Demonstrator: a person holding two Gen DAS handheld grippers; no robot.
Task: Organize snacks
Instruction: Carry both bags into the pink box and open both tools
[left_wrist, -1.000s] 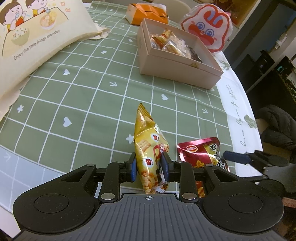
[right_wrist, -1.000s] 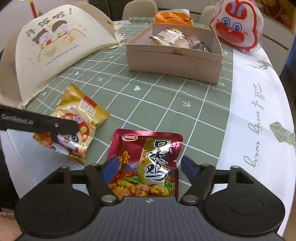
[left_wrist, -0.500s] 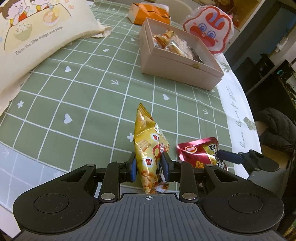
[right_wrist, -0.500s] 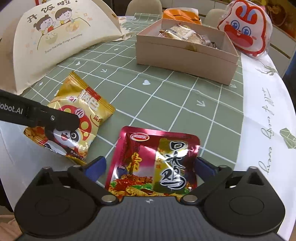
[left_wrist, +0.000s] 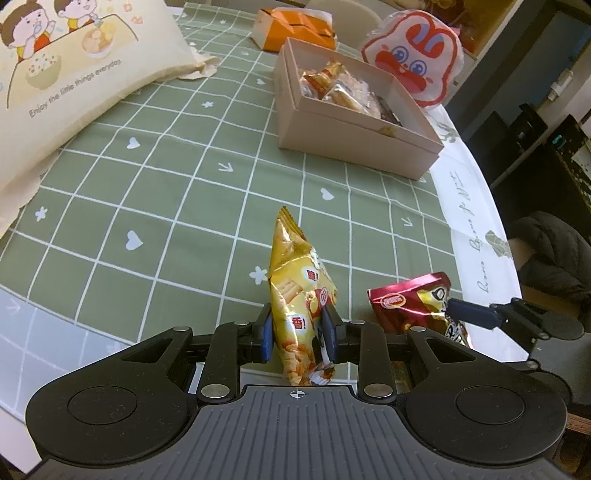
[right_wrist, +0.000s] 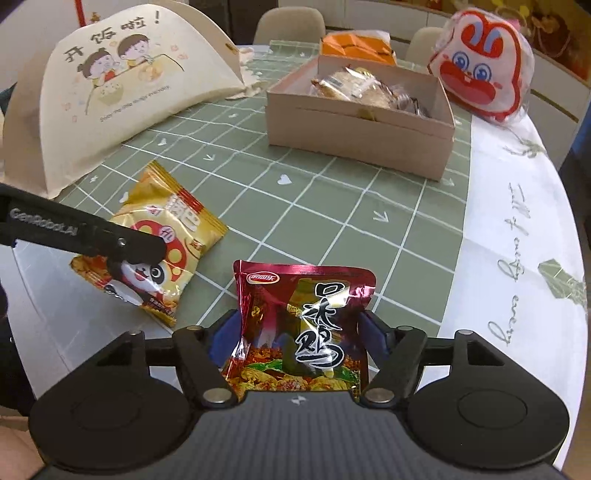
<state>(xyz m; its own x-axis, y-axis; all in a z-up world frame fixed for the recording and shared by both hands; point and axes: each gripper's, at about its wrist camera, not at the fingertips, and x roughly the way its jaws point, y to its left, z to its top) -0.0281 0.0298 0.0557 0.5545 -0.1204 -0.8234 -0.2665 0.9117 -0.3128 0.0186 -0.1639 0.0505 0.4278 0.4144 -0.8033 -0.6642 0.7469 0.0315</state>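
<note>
The left wrist view shows the left gripper (left_wrist: 298, 334) clamped on a crinkled yellow foil snack packet (left_wrist: 299, 291), its blue pads pressing both sides of the packet's lower half while the top corner stands up over the green checked tabletop (left_wrist: 177, 206). Just to the right lies a glossy red foil snack pouch (left_wrist: 406, 302), with one blue finger of the right gripper (left_wrist: 465, 314) touching its right edge. Farther back sits an open beige cardboard box (left_wrist: 351, 136) with wrapped snacks inside, an orange carton (left_wrist: 295, 27) behind it, and a white and red rabbit-face bag (left_wrist: 417, 62) beside the box's far right corner. A cream cloth cover printed with cartoon children (left_wrist: 74, 74) fills the left side. In the right wrist view the right gripper (right_wrist: 299, 332) is closing around the red pouch, which lies between its blue pads and is crumpled at both sides, each pad meeting an edge. The yellow packet sits to its left on the tabletop, under the black arm of the left gripper.
</note>
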